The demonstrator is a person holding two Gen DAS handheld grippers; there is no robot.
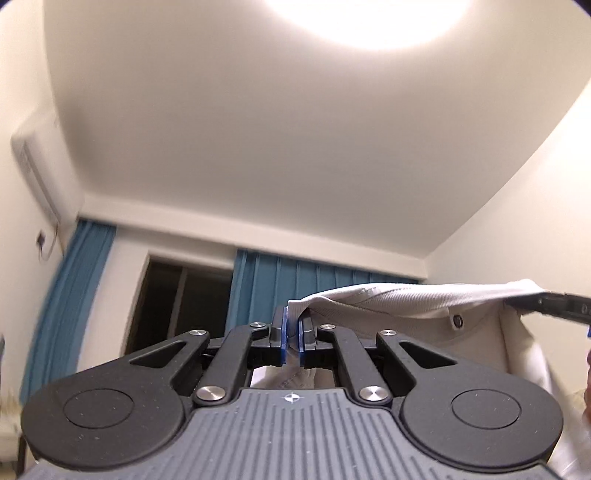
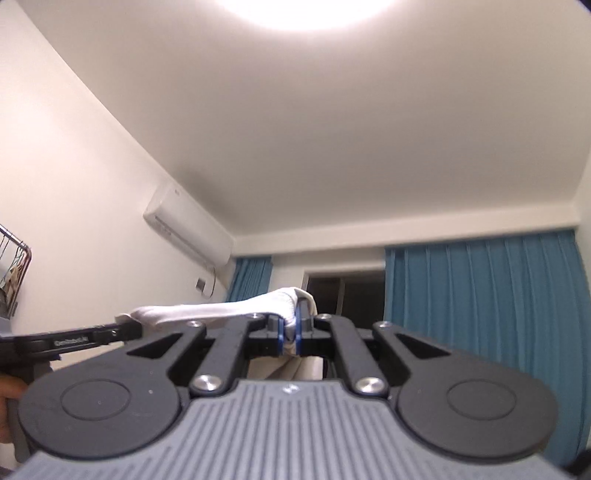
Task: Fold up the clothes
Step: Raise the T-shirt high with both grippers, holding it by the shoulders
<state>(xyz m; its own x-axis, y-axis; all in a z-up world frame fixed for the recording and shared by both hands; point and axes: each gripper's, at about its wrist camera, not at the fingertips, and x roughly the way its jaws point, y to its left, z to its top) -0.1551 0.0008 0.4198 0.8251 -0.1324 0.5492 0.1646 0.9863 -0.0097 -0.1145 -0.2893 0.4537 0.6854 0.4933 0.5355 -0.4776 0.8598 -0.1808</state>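
The plain white ceiling [image 1: 258, 155] fills most of both views, with a bright round ceiling light [image 2: 306, 11] at its top edge. Below the ceiling hang long teal pleated curtains [image 2: 480, 306] on either side of a dark window opening [image 2: 347, 291]. A white wall-mounted air conditioner [image 2: 188, 236] sits just under the ceiling, left of the curtains. The pale cream knit garment [image 1: 406, 306], with a small dark button, is held up in the air well below the ceiling, stretched between both tools. The left tool [image 1: 292, 332] is clamped tight on one edge of the cloth. The right tool [image 2: 291, 330] is likewise pinched closed on the opposite edge.
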